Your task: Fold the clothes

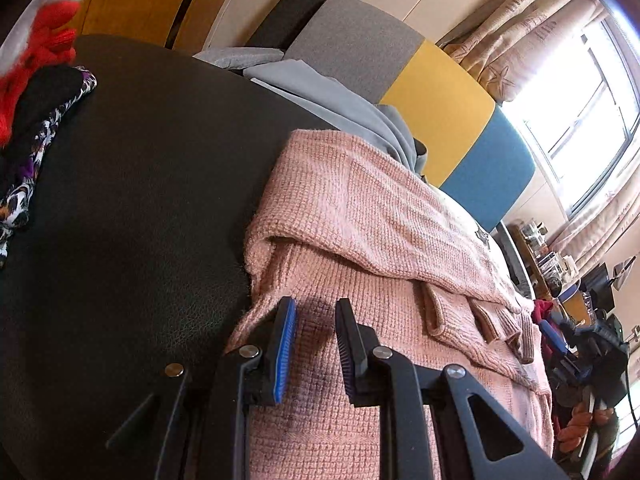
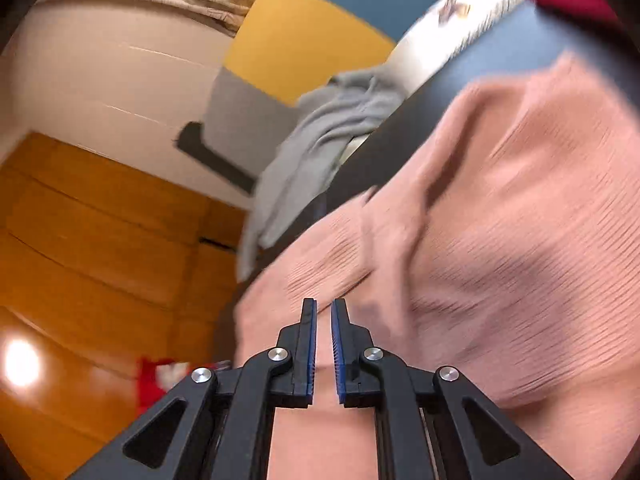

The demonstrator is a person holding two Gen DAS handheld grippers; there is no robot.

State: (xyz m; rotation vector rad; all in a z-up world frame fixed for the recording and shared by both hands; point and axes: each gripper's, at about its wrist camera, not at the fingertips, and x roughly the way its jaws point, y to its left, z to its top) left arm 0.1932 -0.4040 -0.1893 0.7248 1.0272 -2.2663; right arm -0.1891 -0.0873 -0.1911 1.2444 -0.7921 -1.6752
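Pink sweater (image 1: 360, 208) beneath left hand-held gripper (image 1: 316, 312)

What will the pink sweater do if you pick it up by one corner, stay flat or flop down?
Probably flop. The pink sweater is a soft knit that already bends over itself in folds, so it likely droops from wherever it is lifted. It looks thick, so perhaps a bit heavy for cloth. The bumpy weave should not slip easily on the black surface.

Window (image 1: 580, 92) glare; right-wrist motion blur
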